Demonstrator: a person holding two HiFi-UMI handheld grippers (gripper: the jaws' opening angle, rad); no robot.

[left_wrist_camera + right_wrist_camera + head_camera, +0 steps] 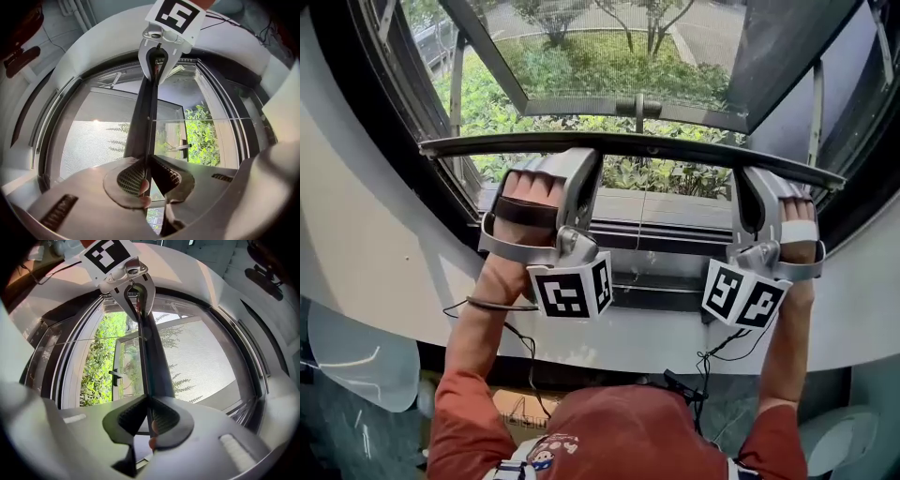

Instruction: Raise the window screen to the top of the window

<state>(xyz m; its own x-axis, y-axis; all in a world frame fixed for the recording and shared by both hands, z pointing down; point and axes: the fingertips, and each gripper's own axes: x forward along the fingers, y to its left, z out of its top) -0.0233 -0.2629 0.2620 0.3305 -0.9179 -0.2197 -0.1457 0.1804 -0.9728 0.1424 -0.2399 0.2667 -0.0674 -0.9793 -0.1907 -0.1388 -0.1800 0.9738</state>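
Window (358, 112): filling the head view, with its top edge cut off, so the finish line is not showing.
Window screen (93, 145): its mesh is standing on one side of the rail in both gripper views, with an open gap and clear green foliage on the other side.
Bottom rail (675, 150): the screen's dark rail is sitting well clear of the sill (656, 211), running across the opening between the two hands.
Progress: the raise is looking under way but not finished. By my reading a good stretch of mesh is left above the rail, so most of the travel is to come.
Left gripper (578, 157): jaws nearly together, pinching the rail's thin edge. Its own view is showing the pads (129, 176) pressing on it.
Right gripper (759, 180): the same story further along the rail, with narrow jaws clamping the edge.
Left to do: carrying the rail up level, both ends together, until it is meeting the top of the frame.
Hidden: the side tracks are too warped to judge in the gripper views.
Hard to make out: small pinkish spots by the pads of both grippers; I cannot tell what they are.
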